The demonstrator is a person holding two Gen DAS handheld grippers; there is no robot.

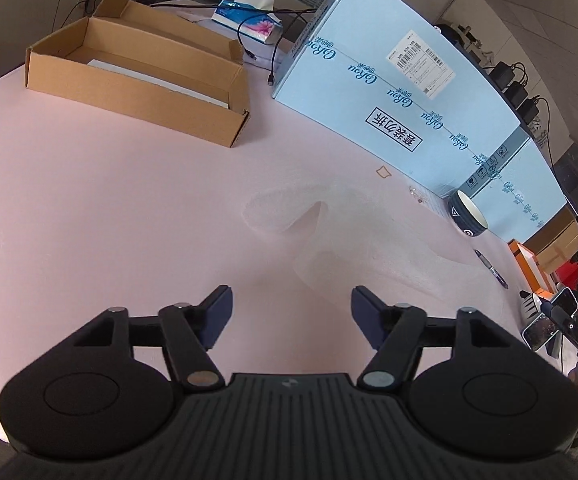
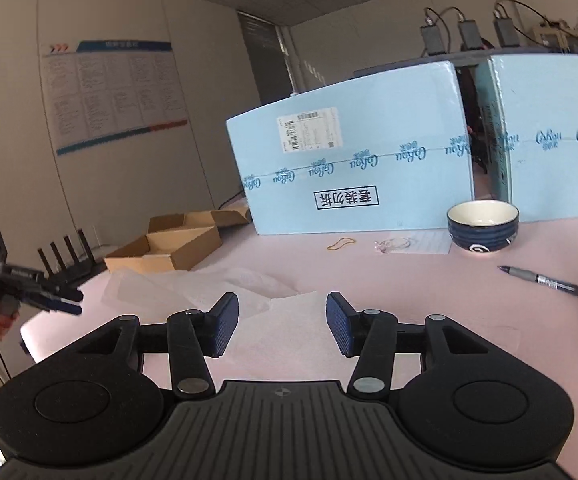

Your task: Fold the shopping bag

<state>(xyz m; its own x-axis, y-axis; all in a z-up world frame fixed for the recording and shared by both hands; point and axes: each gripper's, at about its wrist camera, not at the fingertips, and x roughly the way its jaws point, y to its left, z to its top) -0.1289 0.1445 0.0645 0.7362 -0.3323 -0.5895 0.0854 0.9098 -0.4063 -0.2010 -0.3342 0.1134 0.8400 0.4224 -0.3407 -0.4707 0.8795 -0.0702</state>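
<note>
The shopping bag (image 1: pixel 353 236) is thin, whitish and see-through, and lies flattened and creased on the pink table top (image 1: pixel 89 208). My left gripper (image 1: pixel 292 300) is open above the table, with the bag's near edge just ahead of its right finger and nothing between its pads. In the right wrist view the bag (image 2: pixel 249 292) spreads out in front of and under my right gripper (image 2: pixel 281 312), which is open with its pads clear of the plastic. The left gripper (image 2: pixel 69 302) also shows at the far left of that view, held by a hand.
An open cardboard box (image 1: pixel 137 80) sits at the back left. Tall light-blue cartons (image 1: pixel 389 100) wall off the back right. A dark blue bowl (image 2: pixel 483 226), a pen (image 2: pixel 545 280), a rubber band (image 2: pixel 341 243) and a tissue pack (image 1: pixel 247 20) with cables lie around.
</note>
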